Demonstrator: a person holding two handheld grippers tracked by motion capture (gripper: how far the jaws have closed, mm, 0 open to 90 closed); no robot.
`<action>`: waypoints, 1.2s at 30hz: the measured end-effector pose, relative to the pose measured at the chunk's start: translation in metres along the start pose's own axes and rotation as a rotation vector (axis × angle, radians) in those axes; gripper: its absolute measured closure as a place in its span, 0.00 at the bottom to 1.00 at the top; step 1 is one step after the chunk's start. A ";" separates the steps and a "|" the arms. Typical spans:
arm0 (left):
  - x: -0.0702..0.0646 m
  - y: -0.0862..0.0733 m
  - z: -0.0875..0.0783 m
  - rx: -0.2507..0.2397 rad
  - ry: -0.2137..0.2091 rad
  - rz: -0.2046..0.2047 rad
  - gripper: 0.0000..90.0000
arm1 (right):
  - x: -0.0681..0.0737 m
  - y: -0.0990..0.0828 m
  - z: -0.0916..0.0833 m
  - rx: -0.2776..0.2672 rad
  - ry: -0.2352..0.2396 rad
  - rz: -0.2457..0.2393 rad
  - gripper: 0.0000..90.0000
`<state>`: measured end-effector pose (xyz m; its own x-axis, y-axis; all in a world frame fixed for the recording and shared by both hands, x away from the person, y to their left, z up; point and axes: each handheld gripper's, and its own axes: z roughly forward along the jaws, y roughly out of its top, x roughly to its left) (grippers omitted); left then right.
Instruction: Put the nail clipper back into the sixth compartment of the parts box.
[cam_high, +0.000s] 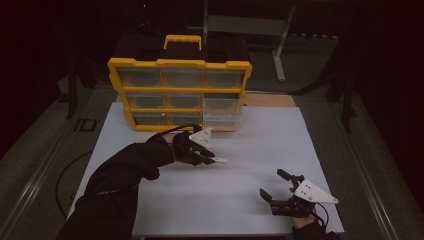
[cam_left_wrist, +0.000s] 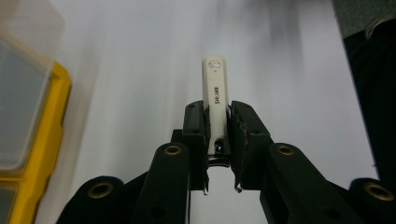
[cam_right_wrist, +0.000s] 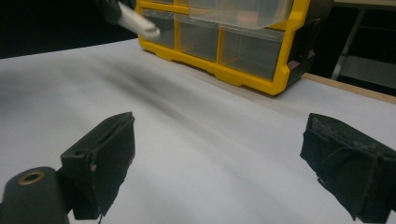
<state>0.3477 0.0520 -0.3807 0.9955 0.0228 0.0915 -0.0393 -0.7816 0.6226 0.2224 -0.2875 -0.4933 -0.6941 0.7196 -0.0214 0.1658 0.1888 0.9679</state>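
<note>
A slim cream-white nail clipper (cam_left_wrist: 215, 79) with small print along it sticks out forward between the jaws of my left gripper (cam_left_wrist: 217, 116), which is shut on its rear end. From above, the left gripper (cam_high: 212, 157) hovers over the white table just in front of the yellow drawer organizer (cam_high: 180, 92), with the nail clipper (cam_high: 220, 160) pointing right. My right gripper (cam_high: 273, 183) rests low at the near right of the table, jaws wide open with nothing between them. In the right gripper view its open jaws (cam_right_wrist: 224, 154) frame bare table, and the nail clipper (cam_right_wrist: 140, 23) hangs at the top left.
The yellow organizer (cam_right_wrist: 233, 70) has rows of clear drawers; its right-hand drawer (cam_high: 222, 107) is pulled out toward me. A white board (cam_high: 250, 150) covers the table. A metal frame (cam_high: 280, 45) stands on the floor beyond.
</note>
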 end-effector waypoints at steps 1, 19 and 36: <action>0.000 0.002 -0.003 -0.009 -0.009 0.002 0.87 | 0.000 0.000 0.000 0.002 0.000 0.005 0.11; 0.012 0.039 -0.041 -0.099 0.045 0.020 0.87 | 0.000 0.001 -0.001 -0.007 -0.003 0.009 0.11; 0.039 0.056 -0.072 -0.243 0.107 -0.023 0.87 | 0.000 0.001 -0.001 -0.009 -0.002 0.013 0.11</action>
<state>0.3781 0.0540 -0.2860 0.9823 0.1142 0.1487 -0.0493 -0.6078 0.7925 0.2223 -0.2881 -0.4922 -0.6908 0.7230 -0.0098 0.1679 0.1735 0.9704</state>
